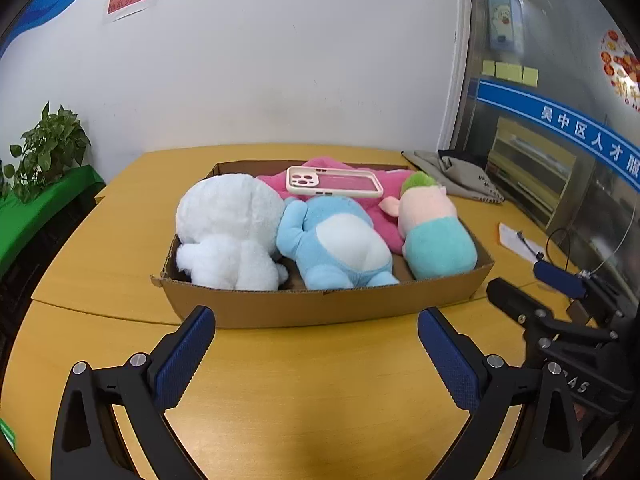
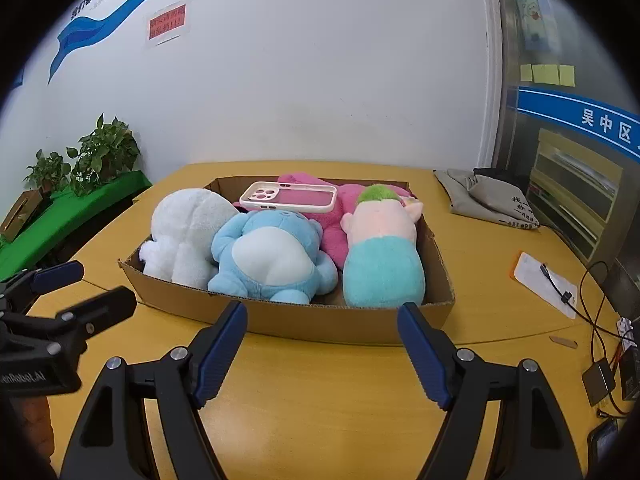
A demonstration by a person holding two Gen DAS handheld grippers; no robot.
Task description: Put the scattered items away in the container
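Observation:
A shallow cardboard box (image 1: 320,306) (image 2: 320,320) sits on the yellow table. Inside lie a white plush (image 1: 228,232) (image 2: 188,232), a blue plush (image 1: 336,244) (image 2: 272,256), a pink plush (image 1: 376,208) (image 2: 332,220) and a teal doll with green hair (image 1: 434,232) (image 2: 382,252). A pink-rimmed phone case (image 1: 334,182) (image 2: 290,197) rests on the pink plush. My left gripper (image 1: 316,330) (image 2: 80,286) hangs open before the box's near wall, nothing between its fingers. My right gripper (image 2: 322,326) (image 1: 532,282) is open too, at the box's near right side.
A grey cloth bag (image 1: 456,174) (image 2: 488,196) lies at the back right. A white card with a cable (image 1: 520,242) (image 2: 548,282) and more wires (image 2: 600,336) sit at the right edge. Potted plants (image 1: 48,148) (image 2: 104,152) stand on a green shelf at left.

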